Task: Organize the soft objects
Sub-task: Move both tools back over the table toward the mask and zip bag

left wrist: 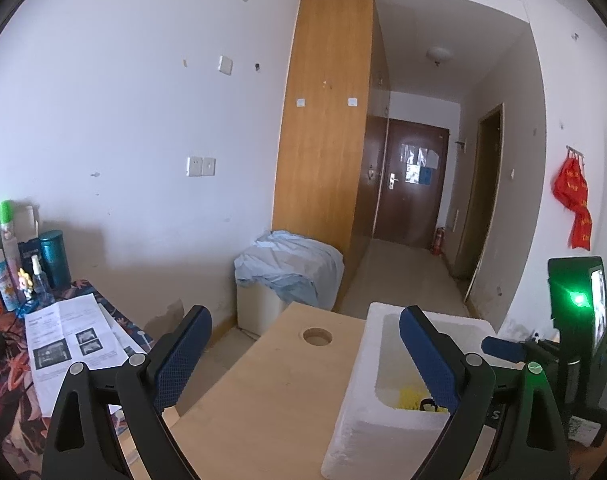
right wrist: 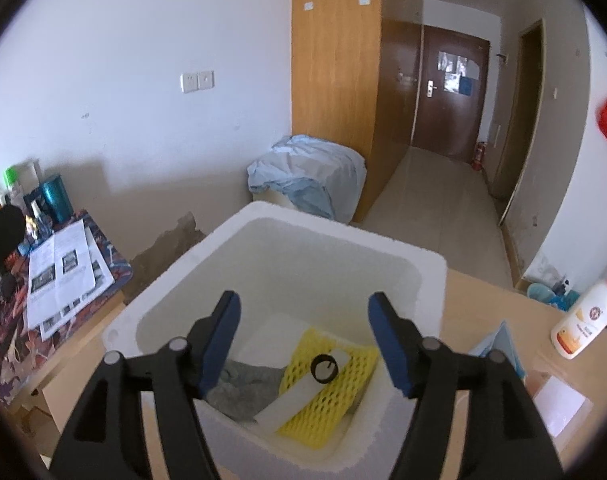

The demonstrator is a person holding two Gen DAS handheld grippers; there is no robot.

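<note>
Hovering over the white foam box (right wrist: 191, 264), the right gripper (right wrist: 303, 340) is holding its blue-padded jaws apart with nothing between them. Down on the box floor, yellow foam netting (right wrist: 343, 392) is lying with a white foam strip (right wrist: 299, 396) across it and a small black ring (right wrist: 324, 368) resting on the strip; a grey cloth (right wrist: 243, 384) is sitting just beside the netting. The left gripper (left wrist: 303, 356) is also standing spread and empty, pointing out over the wooden table (left wrist: 263, 380) beside the box, near a round hole (left wrist: 316, 336) in the tabletop. To the right of the box, a white bottle (right wrist: 583, 324) is standing on the table near some blue-edged papers (right wrist: 499, 344). Off to the left, printed sheets (right wrist: 59, 276) are lying on a patterned cloth (right wrist: 7, 344) among spray bottles (left wrist: 7, 264). A sheet-draped cabinet (right wrist: 315, 184) is standing beyond the box by the wardrobe (right wrist: 335, 80).
</note>
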